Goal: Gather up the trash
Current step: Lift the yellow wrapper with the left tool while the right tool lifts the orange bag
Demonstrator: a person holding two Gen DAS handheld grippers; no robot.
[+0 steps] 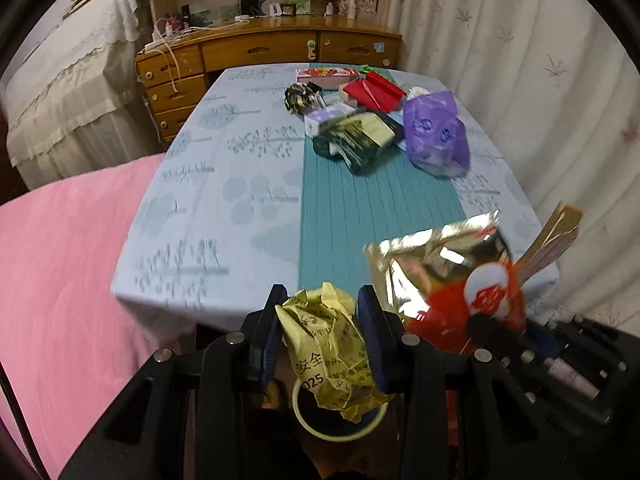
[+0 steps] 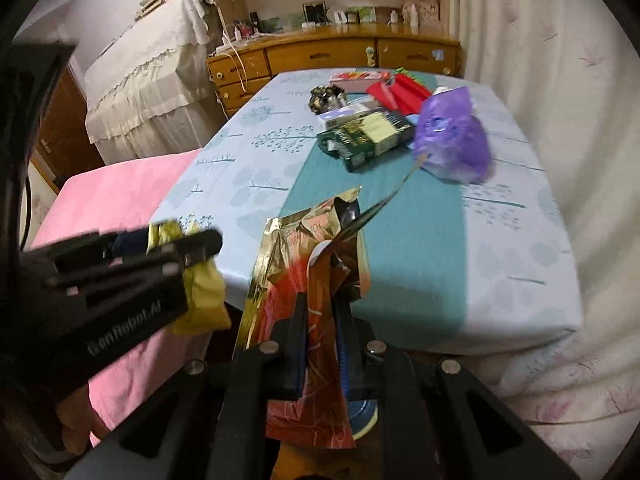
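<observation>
My left gripper (image 1: 320, 312) is shut on a crumpled yellow wrapper (image 1: 328, 344) with black print, held just off the near edge of the table (image 1: 200, 216). The same left gripper (image 2: 176, 240) and yellow wrapper (image 2: 200, 288) show at the left of the right wrist view. My right gripper (image 2: 320, 312) is shut on a red and gold foil snack bag (image 2: 316, 264), which sticks up between its pads. That foil bag (image 1: 436, 268) also appears at the right of the left wrist view. More trash lies at the table's far end: a dark green box (image 1: 356, 140), a purple bag (image 1: 436, 132), a red packet (image 1: 372, 92).
A pale blue tablecloth with a teal runner (image 1: 360, 208) covers the table. A pink bed (image 1: 60, 260) lies to its left, a wooden desk with drawers (image 1: 260, 48) behind it, white curtains (image 1: 540, 80) to the right. A round yellow-rimmed opening (image 1: 304, 420) shows beneath the left gripper.
</observation>
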